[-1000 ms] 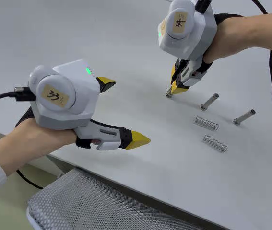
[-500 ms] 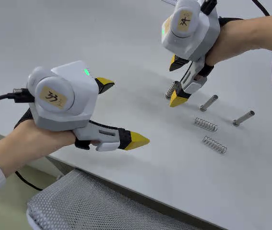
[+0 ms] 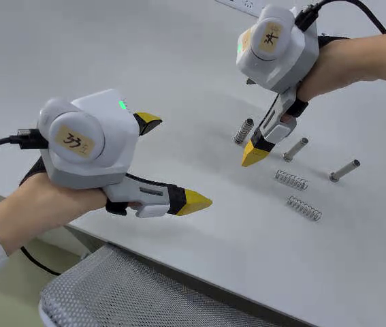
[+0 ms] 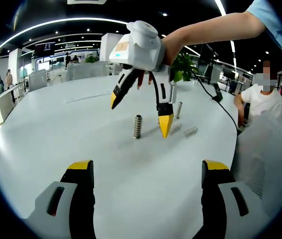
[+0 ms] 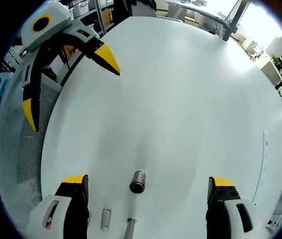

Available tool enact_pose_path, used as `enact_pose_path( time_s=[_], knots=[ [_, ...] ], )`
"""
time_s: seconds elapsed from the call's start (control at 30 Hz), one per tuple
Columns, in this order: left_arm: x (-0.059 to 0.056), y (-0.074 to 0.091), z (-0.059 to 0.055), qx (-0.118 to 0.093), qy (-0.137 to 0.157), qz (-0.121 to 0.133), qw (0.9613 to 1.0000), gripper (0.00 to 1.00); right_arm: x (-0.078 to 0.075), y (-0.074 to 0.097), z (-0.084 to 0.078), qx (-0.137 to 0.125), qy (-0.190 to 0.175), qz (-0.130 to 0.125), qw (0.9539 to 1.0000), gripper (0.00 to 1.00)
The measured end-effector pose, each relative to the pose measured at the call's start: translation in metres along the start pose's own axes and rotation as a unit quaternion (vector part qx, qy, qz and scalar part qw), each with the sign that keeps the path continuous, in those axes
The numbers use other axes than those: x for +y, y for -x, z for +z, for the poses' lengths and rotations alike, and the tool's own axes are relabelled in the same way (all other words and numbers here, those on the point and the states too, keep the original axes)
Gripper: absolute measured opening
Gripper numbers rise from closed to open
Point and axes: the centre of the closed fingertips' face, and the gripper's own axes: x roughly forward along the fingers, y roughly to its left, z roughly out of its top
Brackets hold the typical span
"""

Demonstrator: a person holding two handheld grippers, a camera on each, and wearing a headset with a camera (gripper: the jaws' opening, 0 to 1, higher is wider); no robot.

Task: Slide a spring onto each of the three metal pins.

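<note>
My left gripper (image 3: 175, 161) sits low and close to me, jaws spread wide and pointing off to the right, with my left hand (image 3: 46, 204) wrapped under its body. My right gripper (image 4: 140, 113) hangs farther out, tipped nose-down with its jaws wide apart. My right hand (image 3: 329, 65) grips it from behind, and the right forearm (image 3: 376, 48) reaches in from the right.

1. A broad white bench (image 3: 179, 82) spreads across the head view.
2. A grey mesh chair (image 3: 145, 293) sits below its edge, at the bottom of the frame.
3. In the left gripper view, long ceiling light strips (image 4: 81, 22) curve over an open-plan office.
4. A potted plant (image 4: 183, 67) stands right of centre there, with a seated person (image 4: 262, 97) at far right.
5. A bright window (image 5: 260, 20) glares at the upper right of the right gripper view.
</note>
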Motion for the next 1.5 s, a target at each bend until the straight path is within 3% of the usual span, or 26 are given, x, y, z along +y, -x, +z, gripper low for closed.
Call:
enact_pose_path(
  time_s=[0.43,0.93,1.17,1.23,1.5],
  knots=[
    [0.0,0.002,0.011,0.0,-0.014,0.0,0.9999,0.88,0.006,0.008,-0.004,-0.044,-0.026,-0.014,0.9986,0.99],
    [-0.002,0.001,0.025,0.001,-0.022,-0.001,0.9997,0.88,0.02,0.038,-0.019,-0.12,-0.071,-0.049,0.989,0.99],
    [-0.004,-0.002,0.034,-0.002,-0.023,0.0,0.9997,0.88,0.035,0.058,-0.026,-0.16,-0.101,-0.07,0.9794,0.99],
    [-0.006,-0.003,0.037,-0.002,-0.024,-0.001,0.9997,0.88,0.031,0.061,-0.033,-0.177,-0.109,-0.081,0.9749,0.99],
    [-0.015,-0.009,0.047,0.0,-0.032,-0.009,0.9995,0.88,0.046,0.079,-0.056,-0.205,-0.143,-0.106,0.9624,0.99]
  ],
)
